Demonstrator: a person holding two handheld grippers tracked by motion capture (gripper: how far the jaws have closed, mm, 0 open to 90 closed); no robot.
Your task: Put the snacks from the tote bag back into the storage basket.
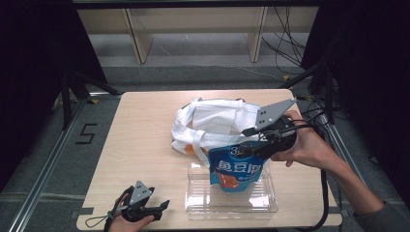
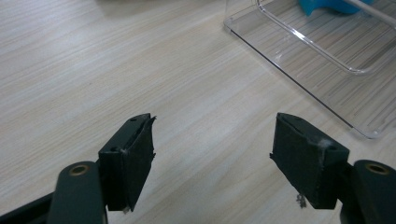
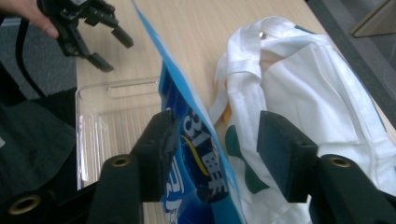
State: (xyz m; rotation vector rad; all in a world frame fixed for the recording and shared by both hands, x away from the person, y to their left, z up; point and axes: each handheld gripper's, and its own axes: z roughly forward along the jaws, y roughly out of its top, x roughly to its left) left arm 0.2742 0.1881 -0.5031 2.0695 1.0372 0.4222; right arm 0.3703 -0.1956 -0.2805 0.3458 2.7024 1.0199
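Snack bag [image 1: 237, 170] hides part of the clear tray [image 1: 198, 205] beneath.

Light wood-grain table [image 1: 140, 145]. Lying directly on it: white cloth bag [image 1: 212, 123] just past centre toward 1 o'clock, and clear plastic tray [image 1: 198, 203] at 5 o'clock by the near edge. Bag and tray sit just beside each other.

Glossy blue foil snack pouch [image 1: 235, 170], clear smooth plastic tray [image 1: 232, 203], white cloth bag [image 1: 212, 123], matt pale wood table [image 1: 140, 145]
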